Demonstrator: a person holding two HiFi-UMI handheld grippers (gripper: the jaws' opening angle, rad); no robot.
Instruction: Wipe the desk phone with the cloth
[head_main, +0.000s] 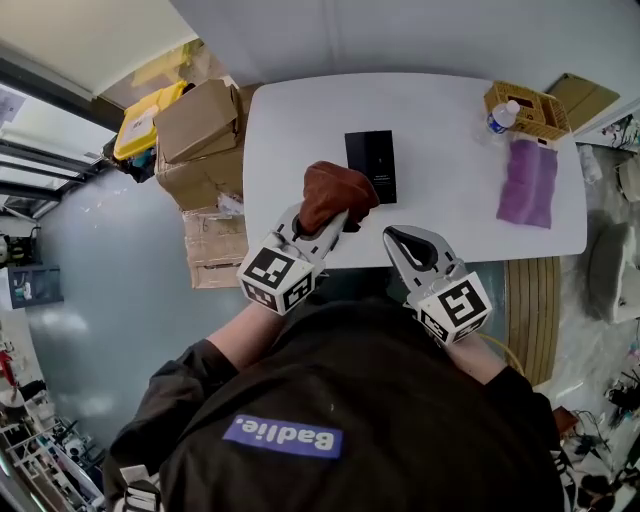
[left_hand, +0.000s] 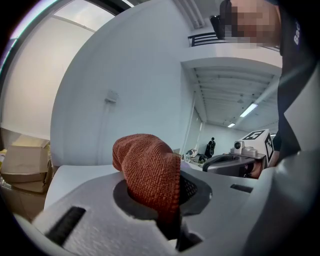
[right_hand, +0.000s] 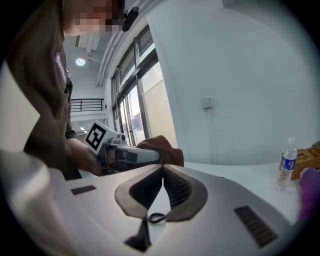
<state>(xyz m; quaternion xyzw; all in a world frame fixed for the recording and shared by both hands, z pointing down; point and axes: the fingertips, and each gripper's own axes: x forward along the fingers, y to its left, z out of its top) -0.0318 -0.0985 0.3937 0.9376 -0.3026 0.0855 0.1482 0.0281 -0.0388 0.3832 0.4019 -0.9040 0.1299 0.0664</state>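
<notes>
Left gripper (head_main: 325, 228): pinching rust cloth (head_main: 335, 192) by one fold, bulk bunched beyond jaws. Right gripper (right_hand: 163, 172): pressed together, empty. Phone (head_main: 372, 160): mid table (head_main: 300, 130), toward near edge, just beyond cloth. Risks: fold slipping free under wiping drag; unbraced phone sliding.

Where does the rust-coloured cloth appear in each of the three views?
Head view: cloth at centre, in the left gripper's jaws, above the white table's near edge, left of the phone.
Left gripper view: cloth at centre, clamped between the jaws.
Right gripper view: cloth at centre, just past the jaws' tips.
Shared landmark: the white table.
</notes>
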